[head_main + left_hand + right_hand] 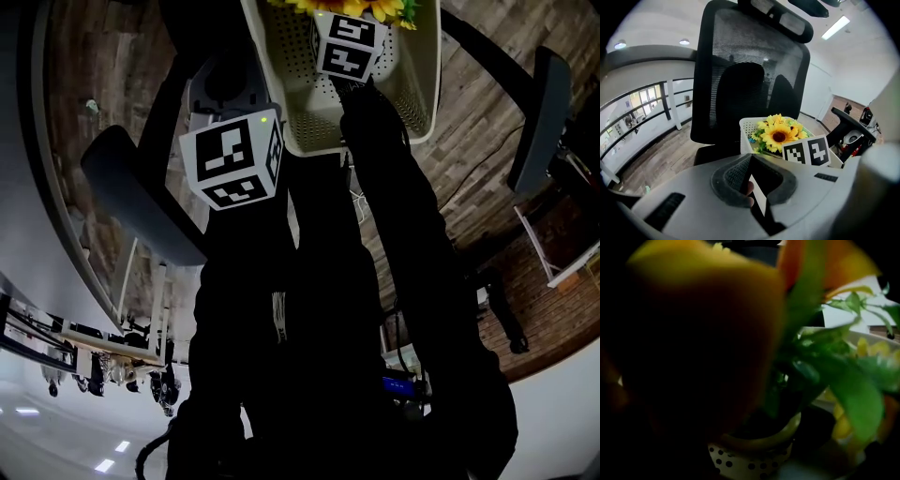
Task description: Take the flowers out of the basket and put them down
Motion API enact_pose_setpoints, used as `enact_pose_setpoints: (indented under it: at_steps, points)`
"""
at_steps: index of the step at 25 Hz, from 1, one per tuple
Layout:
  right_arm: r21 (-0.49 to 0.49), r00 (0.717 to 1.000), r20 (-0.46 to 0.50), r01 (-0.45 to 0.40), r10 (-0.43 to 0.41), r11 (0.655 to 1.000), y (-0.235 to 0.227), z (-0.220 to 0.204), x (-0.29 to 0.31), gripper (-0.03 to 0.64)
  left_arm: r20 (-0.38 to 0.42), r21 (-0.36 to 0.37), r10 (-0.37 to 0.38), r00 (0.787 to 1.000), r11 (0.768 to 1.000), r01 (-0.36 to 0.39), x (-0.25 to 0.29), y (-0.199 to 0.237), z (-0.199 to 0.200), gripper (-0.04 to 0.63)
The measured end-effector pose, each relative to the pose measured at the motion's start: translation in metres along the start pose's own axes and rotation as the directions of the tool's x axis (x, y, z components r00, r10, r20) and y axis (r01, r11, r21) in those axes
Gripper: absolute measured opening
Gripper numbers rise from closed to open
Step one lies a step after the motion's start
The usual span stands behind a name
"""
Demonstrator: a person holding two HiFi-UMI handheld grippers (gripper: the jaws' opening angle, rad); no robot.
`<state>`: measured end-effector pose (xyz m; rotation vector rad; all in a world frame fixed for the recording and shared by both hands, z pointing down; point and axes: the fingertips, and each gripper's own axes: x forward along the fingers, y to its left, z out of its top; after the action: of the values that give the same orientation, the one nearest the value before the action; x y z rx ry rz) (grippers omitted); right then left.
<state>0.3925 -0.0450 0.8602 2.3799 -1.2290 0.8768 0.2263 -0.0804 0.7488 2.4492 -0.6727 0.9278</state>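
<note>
The flowers [779, 135] stand in the far basket [745, 129], probably light and soft; better to grip low, at the pot [754, 453]. My left gripper [751, 174] is closed, empty; for my right gripper [349, 45], I cannot tell.

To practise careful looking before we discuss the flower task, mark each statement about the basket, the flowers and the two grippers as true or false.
1. The sunflowers sit in the cream perforated basket. True.
2. The left gripper holds the flowers. False: its jaws are together on nothing, short of the basket.
3. The right gripper reaches into the basket at the flowers. True.
4. The basket rests on a table. False: it appears to rest on the seat of a black office chair.
5. The flowers are red roses. False: they are yellow sunflowers with green leaves.
</note>
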Motion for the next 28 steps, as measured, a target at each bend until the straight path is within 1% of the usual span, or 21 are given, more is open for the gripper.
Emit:
enact_pose_setpoints:
  at_steps: [3,7,12,16,19,22,28]
  points:
    - [0.017,1.0,-0.002,0.011,-0.011,1.0,-0.003,0.005,0.007,0.531,0.007,0.001,0.001,1.0,1.0,-0.001,0.001,-0.001,0.002,-0.002]
    - [0.022,0.999,-0.021,0.039,-0.039,0.999,-0.004,-0.001,0.015,0.532,-0.001,-0.001,0.001,1.0,1.0,-0.001,0.005,0.001,-0.002,-0.002]
    - [0.017,0.999,-0.027,0.038,-0.037,0.999,0.0,0.0,0.023,0.532,-0.008,-0.008,0.001,1.0,1.0,-0.001,0.014,0.009,0.002,-0.002]
    - [0.005,0.999,0.002,0.041,-0.041,0.999,-0.006,-0.001,0.015,0.532,-0.011,-0.006,0.006,1.0,1.0,-0.006,0.014,0.005,-0.003,-0.002]
    - [-0.01,0.999,0.037,0.009,-0.009,1.0,-0.009,0.004,0.008,0.532,-0.004,0.001,0.01,1.0,1.0,-0.01,0.011,0.003,-0.002,-0.002]
    - [-0.042,0.998,0.059,-0.026,0.028,0.999,-0.002,0.009,0.005,0.532,-0.003,-0.003,0.018,1.0,1.0,-0.018,0.009,0.009,-0.002,-0.002]
    - [-0.07,0.992,0.105,-0.058,0.065,0.996,0.011,0.018,-0.013,0.532,-0.002,-0.003,0.017,1.0,1.0,-0.017,0.003,0.007,-0.005,-0.002]
